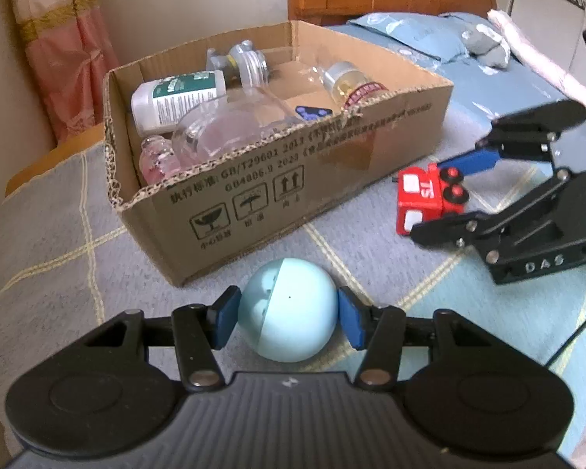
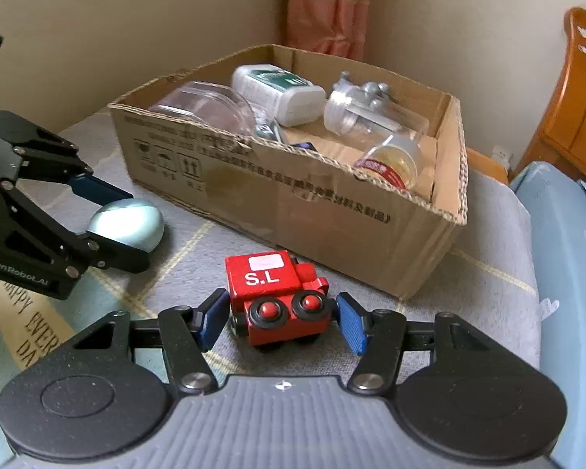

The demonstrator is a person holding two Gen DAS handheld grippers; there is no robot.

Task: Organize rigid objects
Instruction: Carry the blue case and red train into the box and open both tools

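While both grippers sit low over the checked bed cover, the cardboard box makes the handiest landmark — already holding bottles and clear jars. Just in front of the box's near corner, the left gripper has its jaws clamped on a pale blue ball, a blue pad pressed to each side. Off the box's long printed wall, the right gripper straddles a red toy truck; its jaws stand close on either flank, though I cannot tell for certain that both pads are bearing on it. No earlier view is at hand to compare.

To my eye the step is gripping and carrying each piece into the box. Done well, the right jaws should seat squarely on the truck's flat sides, not its wheels, before any lift. The ball is round and likely to squirt free — hold it across its widest part, raise it clear of the ragged rim, and release low among the glass.
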